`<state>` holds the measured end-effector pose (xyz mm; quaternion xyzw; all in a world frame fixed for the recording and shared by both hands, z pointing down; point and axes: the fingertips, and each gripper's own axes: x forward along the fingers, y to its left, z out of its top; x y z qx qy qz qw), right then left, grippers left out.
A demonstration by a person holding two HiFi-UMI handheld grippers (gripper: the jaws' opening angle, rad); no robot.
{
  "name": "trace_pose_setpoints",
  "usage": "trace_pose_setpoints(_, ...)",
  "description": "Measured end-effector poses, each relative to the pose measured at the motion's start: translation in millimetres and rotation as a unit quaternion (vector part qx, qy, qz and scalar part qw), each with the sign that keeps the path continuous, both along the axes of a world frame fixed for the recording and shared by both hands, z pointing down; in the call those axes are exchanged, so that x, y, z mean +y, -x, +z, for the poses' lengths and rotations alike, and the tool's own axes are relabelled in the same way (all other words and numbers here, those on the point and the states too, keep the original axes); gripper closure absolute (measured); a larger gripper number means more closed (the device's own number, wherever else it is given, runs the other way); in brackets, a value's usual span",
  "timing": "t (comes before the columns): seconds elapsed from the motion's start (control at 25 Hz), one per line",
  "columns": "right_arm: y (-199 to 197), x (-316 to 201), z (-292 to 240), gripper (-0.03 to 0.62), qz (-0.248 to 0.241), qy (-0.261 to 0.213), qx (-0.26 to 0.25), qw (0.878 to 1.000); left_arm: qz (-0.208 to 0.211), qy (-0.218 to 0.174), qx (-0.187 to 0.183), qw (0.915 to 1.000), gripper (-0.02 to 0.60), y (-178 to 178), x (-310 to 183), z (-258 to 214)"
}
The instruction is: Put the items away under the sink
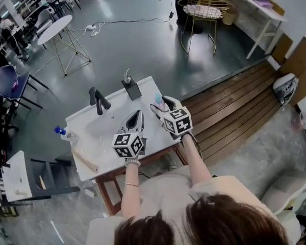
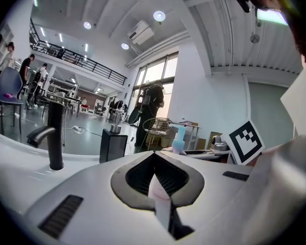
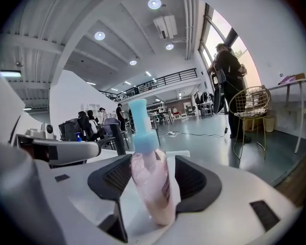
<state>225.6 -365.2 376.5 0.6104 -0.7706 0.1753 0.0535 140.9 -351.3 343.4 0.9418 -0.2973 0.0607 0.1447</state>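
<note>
Seemingly the pick-up step: the right gripper (image 1: 162, 105) straddles the pink pump bottle (image 3: 151, 182), jaws released (pads not pressing). The left gripper (image 1: 136, 117), at frame centre, is clenched empty. Next, the right should squeeze squarely.

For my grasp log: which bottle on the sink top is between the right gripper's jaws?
The pink bottle with the pale blue cap; the black dispenser and blue-capped bottle stand elsewhere.

White left hand-held gripper (image 1: 136, 115); beige sleeve (image 1: 214, 185)
</note>
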Motion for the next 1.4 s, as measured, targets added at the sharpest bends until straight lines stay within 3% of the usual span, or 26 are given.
trace_pose_setpoints(0.32,2,-12,10,0.342,0.018,-0.007,0.021,1.0,-0.006,0.005,-0.007,1.0,0.581,3,-10,5)
trace_pose_setpoints(0.52,0,-14,13,0.378,0.031,-0.014,0.042,0.999,-0.011,0.01,-0.011,0.9998,0.581,5,-13,11)
trace_pose_setpoints(0.92,-9,-14,13,0.395,0.066,0.01,0.047,0.997,-0.012,0.024,-0.023,0.9994,0.581,6,-8,23)
trace_pose_setpoints(1.4,-5,-4,-18,0.395,0.034,-0.012,0.037,0.999,-0.017,0.018,-0.023,0.9994,0.581,1,11,15)
